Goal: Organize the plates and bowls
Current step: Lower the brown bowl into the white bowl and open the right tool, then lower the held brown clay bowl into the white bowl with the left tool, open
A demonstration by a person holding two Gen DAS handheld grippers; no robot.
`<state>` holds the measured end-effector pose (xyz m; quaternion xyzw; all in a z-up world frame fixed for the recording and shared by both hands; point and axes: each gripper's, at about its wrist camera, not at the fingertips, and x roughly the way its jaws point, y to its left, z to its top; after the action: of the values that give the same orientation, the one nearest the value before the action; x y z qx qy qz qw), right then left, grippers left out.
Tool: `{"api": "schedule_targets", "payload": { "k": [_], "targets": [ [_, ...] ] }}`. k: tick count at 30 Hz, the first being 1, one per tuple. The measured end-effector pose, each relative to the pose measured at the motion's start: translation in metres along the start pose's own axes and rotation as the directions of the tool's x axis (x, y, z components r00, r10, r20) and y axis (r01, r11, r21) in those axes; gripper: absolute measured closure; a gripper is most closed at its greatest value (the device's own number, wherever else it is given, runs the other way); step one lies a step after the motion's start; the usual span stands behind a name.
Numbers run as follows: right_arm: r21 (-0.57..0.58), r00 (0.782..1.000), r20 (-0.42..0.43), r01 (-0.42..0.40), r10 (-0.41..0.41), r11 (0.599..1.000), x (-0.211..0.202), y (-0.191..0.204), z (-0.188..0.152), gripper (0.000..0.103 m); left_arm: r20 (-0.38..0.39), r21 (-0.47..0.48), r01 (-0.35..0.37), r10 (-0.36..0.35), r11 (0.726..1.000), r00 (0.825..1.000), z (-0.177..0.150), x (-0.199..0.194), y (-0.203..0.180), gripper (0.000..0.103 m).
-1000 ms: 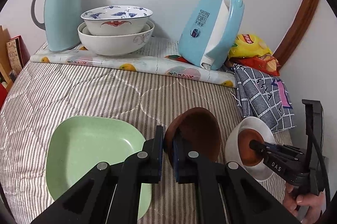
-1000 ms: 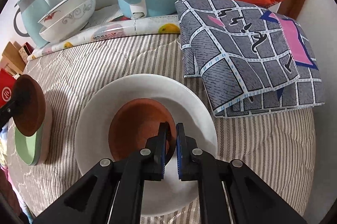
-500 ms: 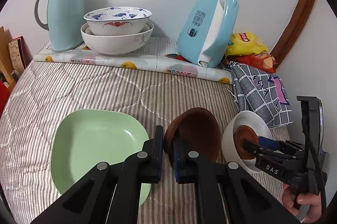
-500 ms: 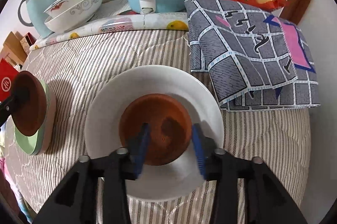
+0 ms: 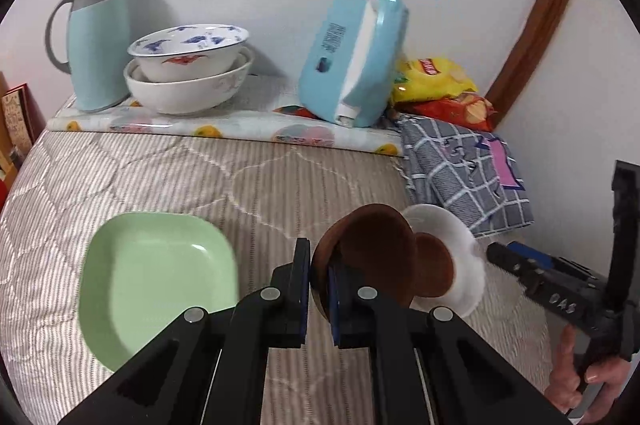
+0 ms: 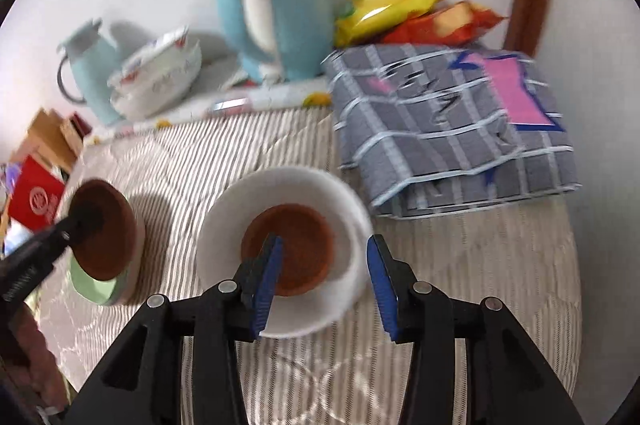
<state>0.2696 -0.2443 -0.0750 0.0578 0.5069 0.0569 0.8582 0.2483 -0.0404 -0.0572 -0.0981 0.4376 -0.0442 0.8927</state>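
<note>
One brown dish stacked, one in the air.

The right gripper [image 6: 325,279] stands apart, empty, above the white plate [image 6: 224,221], where a brown dish [image 6: 298,245] lies flat. The left gripper [image 5: 319,285] is clamped on a second brown dish [image 5: 372,249], tilted on edge, its face seemingly toward the green plate [image 5: 152,277]; stacking it remains.

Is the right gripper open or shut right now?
Open. The right gripper has its blue pads spread wide apart, nothing between them, above the brown dish in the white plate.
</note>
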Motion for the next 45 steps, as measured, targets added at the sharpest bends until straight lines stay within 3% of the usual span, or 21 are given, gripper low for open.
{"api": "schedule_targets", "payload": {
  "k": [10,19,31,45],
  "targets": [
    [0.098,0.997,0.052,0.051,-0.056,0.994,-0.033,-0.060,-0.020,0.059,-0.054,0.037,0.075,-0.072,0.997,0.996,-0.001,0.027,-0.046,0.095],
    [0.127,0.994,0.065,0.079,-0.088,0.989,-0.032,-0.086,-0.030,0.059,-0.105,0.071,0.088,-0.081,0.994,0.991,0.001,0.057,-0.072,0.095],
    [0.147,0.993,0.051,0.098,-0.107,0.984,-0.024,-0.104,-0.034,0.059,-0.158,0.053,0.095,-0.086,0.994,0.984,-0.005,0.089,-0.079,0.095],
    [0.110,0.994,0.039,0.098,-0.103,0.989,-0.021,-0.092,-0.035,0.059,-0.190,0.011,0.115,-0.110,0.993,0.975,-0.009,0.102,-0.072,0.092]
  ]
}}
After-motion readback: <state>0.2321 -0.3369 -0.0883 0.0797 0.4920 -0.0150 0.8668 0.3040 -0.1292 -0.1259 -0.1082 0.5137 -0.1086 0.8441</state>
